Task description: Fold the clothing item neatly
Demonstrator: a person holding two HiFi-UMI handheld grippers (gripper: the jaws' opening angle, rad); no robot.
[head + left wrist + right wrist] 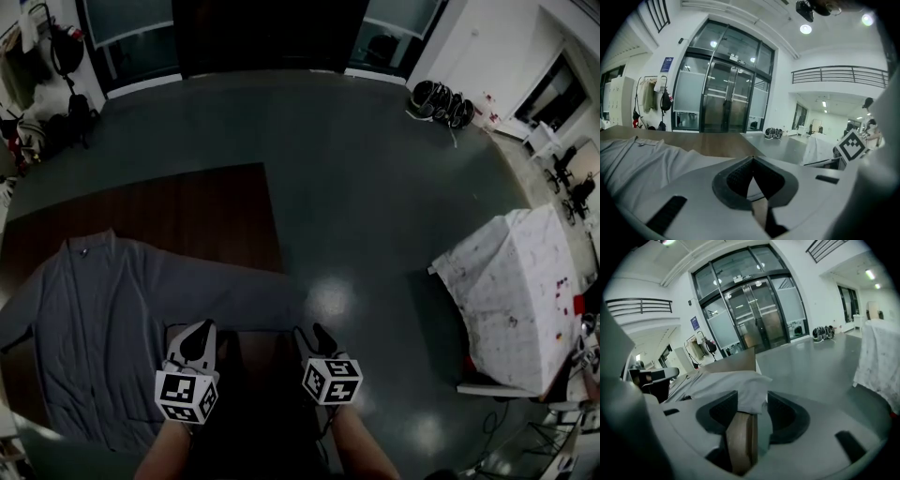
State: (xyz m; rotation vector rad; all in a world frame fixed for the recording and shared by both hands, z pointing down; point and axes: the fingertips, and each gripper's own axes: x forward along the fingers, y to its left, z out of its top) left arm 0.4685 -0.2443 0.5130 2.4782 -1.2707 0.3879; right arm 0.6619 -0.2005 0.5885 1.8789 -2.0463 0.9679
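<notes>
A grey long-sleeved garment (94, 319) lies spread flat on the dark brown table (187, 206), with one sleeve (253, 292) stretched out to the right. My left gripper (194, 339) hovers over the garment's lower right part, and its jaws are shut with nothing seen between them (752, 161). The pale cloth (637, 159) lies to its left. My right gripper (312, 336) is at the sleeve's end by the table's edge. Its jaws stand open (752, 404), and the sleeve end (736, 383) lies between the pads, which do not press on it.
The wooden table edge (740, 441) shows just under the right jaws. Beyond it is grey floor (375, 206). A table under a white spotted cloth (516, 291) stands at the right. Glass doors (272, 33) are at the back, with a small pile of gear (442, 103) nearby.
</notes>
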